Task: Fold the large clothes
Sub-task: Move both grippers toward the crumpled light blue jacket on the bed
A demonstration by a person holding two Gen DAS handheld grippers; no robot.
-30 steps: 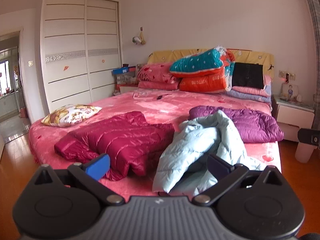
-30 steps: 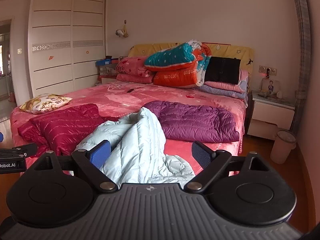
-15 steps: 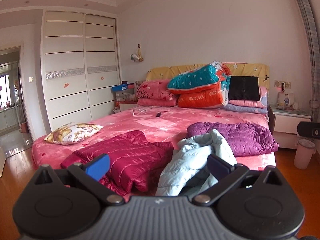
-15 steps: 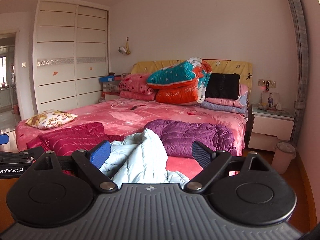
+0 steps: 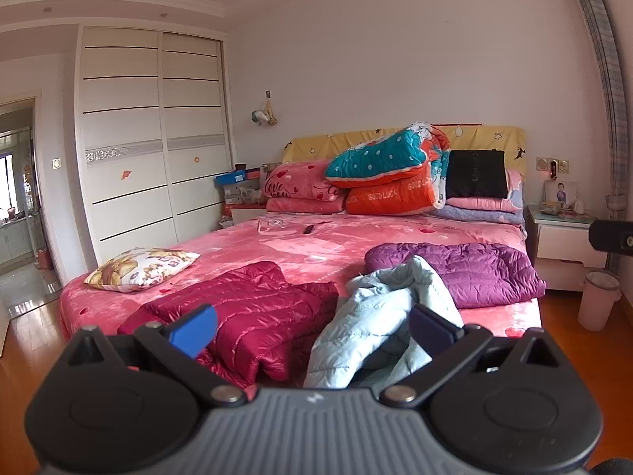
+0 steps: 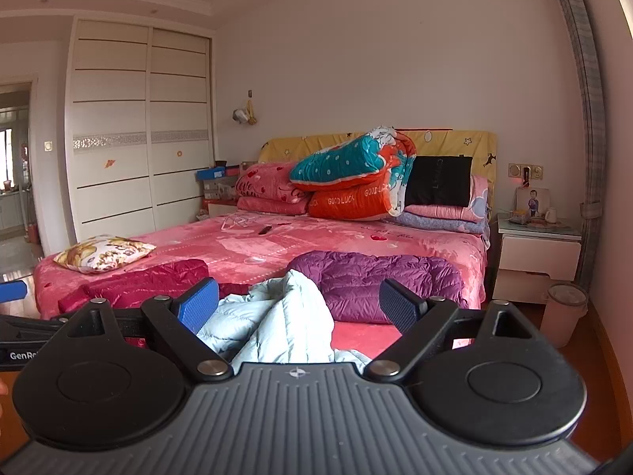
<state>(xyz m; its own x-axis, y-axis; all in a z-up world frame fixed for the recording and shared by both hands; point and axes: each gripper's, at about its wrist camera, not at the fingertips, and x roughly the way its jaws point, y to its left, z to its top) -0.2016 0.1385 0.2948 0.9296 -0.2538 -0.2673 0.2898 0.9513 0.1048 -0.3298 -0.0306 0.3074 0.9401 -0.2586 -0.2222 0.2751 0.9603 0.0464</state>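
A crumpled light-blue puffer jacket (image 5: 379, 316) lies at the near edge of the pink bed (image 5: 308, 249); it also shows in the right wrist view (image 6: 277, 320). A folded dark-red puffer jacket (image 5: 253, 308) lies to its left and a folded purple one (image 5: 467, 273) to its right. My left gripper (image 5: 312, 326) is open and empty, held back from the bed's foot. My right gripper (image 6: 298, 304) is open and empty, also short of the light-blue jacket. The dark-red jacket (image 6: 150, 281) and the purple jacket (image 6: 372, 281) flank it in the right wrist view.
A flowered cushion (image 5: 142, 269) lies on the bed's left side. Stacked quilts and pillows (image 5: 387, 178) fill the headboard end. A white nightstand (image 5: 569, 245) and a pink bin (image 5: 597, 301) stand right of the bed. A white wardrobe (image 5: 150, 138) covers the left wall.
Both grippers have tilted up and drawn back from the bed, so the jackets sit lower and smaller in view. Both stay open and empty.
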